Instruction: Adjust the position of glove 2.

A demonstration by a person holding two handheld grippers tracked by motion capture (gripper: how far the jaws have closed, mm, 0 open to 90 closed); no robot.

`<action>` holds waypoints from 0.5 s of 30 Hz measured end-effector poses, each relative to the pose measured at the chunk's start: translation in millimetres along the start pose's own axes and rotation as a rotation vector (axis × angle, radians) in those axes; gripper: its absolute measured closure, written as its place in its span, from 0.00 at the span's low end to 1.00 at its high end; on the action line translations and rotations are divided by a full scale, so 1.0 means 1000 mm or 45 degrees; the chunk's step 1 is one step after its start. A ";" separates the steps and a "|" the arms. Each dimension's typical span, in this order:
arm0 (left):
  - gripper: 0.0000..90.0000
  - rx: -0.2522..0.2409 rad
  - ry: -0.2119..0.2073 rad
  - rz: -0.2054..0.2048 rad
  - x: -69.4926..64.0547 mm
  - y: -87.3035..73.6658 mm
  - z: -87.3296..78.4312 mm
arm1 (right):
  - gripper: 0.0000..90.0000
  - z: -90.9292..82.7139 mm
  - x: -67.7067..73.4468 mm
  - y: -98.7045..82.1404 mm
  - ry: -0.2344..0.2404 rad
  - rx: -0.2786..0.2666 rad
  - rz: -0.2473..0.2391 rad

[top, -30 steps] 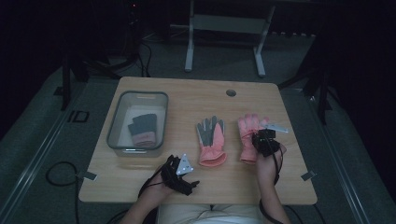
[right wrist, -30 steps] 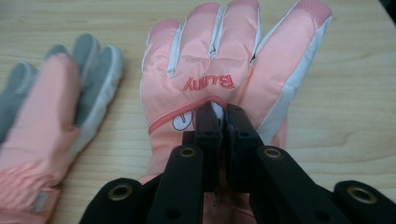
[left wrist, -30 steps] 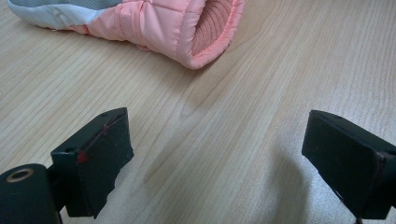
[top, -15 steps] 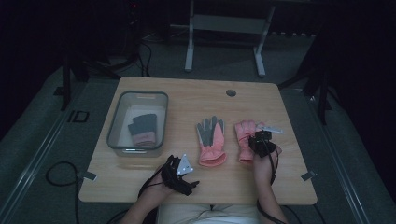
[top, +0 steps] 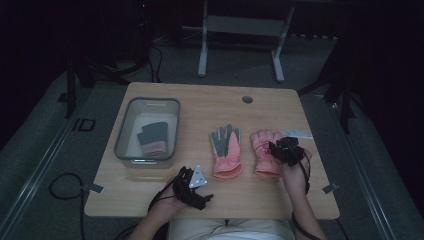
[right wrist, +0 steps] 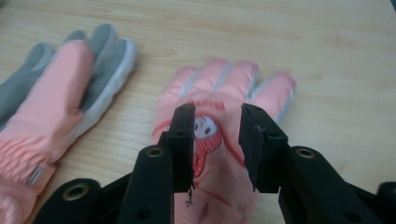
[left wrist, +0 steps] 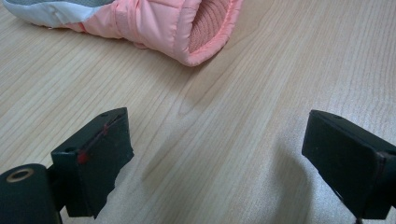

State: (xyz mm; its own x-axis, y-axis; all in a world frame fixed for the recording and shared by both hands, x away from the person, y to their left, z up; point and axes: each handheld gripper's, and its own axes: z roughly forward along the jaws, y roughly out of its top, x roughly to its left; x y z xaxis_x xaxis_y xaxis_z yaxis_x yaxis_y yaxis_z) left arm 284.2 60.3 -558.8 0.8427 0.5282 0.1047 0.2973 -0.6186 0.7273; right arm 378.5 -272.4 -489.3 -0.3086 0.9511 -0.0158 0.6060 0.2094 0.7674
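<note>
Pink glove [right wrist: 219, 154] flat on wooden table [top: 210, 102], right gripper [right wrist: 217, 140] above it, jaws just opening, narrowly parted, gripping nothing, left gripper [left wrist: 215, 154] wide, empty, second glove [top: 226, 150] beside.

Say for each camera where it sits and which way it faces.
High view: above the table's near edge, looking forward and down; forearms, both claws.
Left claw view: on the left claw, facing bare wood and a pink glove's cuff; open jaws.
Right claw view: on the right claw, above the cartoon-print glove.
Shared: both pink gloves.
</note>
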 end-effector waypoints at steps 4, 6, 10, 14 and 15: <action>0.09 0.005 -0.001 0.004 0.001 0.000 0.000 | 0.70 -0.004 -0.013 0.004 0.063 0.000 -0.084; 0.09 0.007 0.002 0.002 0.001 0.000 0.000 | 0.70 -0.006 -0.020 0.004 0.063 0.007 -0.106; 0.09 0.008 0.003 0.004 0.001 0.000 0.000 | 0.69 -0.008 -0.027 0.002 0.118 0.002 -0.161; 0.09 0.009 0.004 0.007 0.001 0.000 0.001 | 0.69 -0.006 -0.031 0.001 0.155 0.007 -0.188; 0.09 0.009 0.005 0.007 0.001 0.000 0.001 | 0.68 -0.005 -0.032 0.001 0.164 0.008 -0.193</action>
State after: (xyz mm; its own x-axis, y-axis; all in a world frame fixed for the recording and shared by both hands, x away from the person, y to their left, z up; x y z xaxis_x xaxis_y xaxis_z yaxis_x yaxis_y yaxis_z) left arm 285.1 60.2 -559.0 0.8426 0.5268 0.1115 0.2956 -0.6257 0.7219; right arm 384.7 -303.5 -484.7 -0.4875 0.8718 -0.0482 0.5498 0.3494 0.7587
